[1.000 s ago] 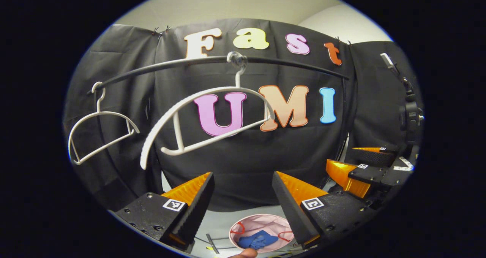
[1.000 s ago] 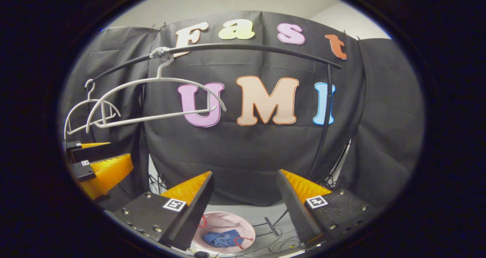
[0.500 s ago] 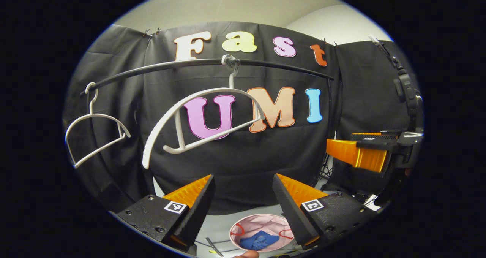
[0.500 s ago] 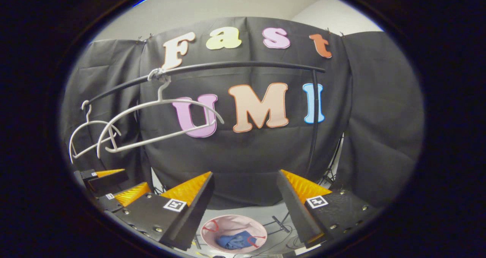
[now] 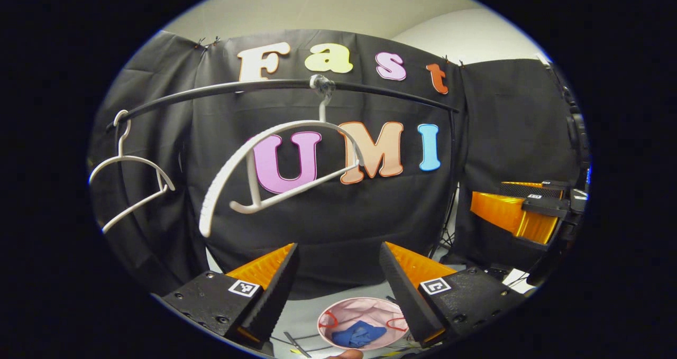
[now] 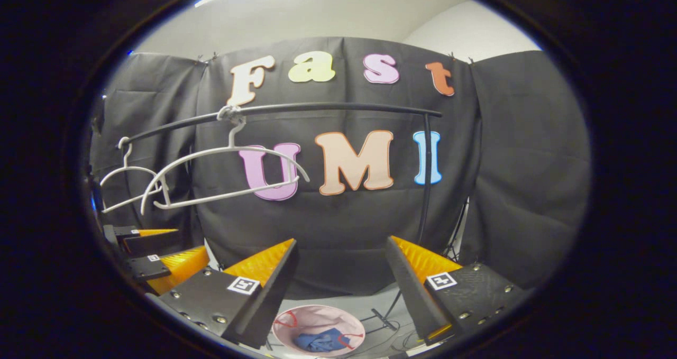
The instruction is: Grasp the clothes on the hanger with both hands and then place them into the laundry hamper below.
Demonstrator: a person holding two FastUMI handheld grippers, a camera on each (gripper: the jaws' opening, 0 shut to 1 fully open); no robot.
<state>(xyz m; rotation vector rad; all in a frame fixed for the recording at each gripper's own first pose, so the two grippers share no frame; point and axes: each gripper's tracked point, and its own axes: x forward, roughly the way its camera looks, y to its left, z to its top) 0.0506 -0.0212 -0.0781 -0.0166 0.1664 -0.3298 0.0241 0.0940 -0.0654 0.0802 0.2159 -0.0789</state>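
Observation:
A blue garment (image 5: 358, 334) (image 6: 322, 342) lies crumpled inside the round pink hamper (image 5: 365, 312) (image 6: 317, 316) on the floor below. A white hanger (image 5: 248, 163) (image 6: 222, 153) hangs bare from the black rail (image 5: 211, 89) (image 6: 328, 106). My left gripper (image 5: 338, 290) is open and holds nothing, well above the hamper. My right gripper (image 6: 341, 290) is open too, with nothing between its fingers. In the left gripper view the right gripper (image 5: 515, 213) shows off to the right. In the right gripper view the left gripper (image 6: 164, 250) sits low on the left.
A second bare white hanger (image 5: 127, 179) (image 6: 124, 182) hangs at the rail's left end. The rail's black upright (image 6: 424, 179) stands to the right. Cables and stand legs (image 6: 383, 319) lie on the pale floor beside the hamper.
Both grippers have pulled back and slightly up from the rail, still open. The right gripper has risen in the left gripper view. The blue garment stays in the hamper.

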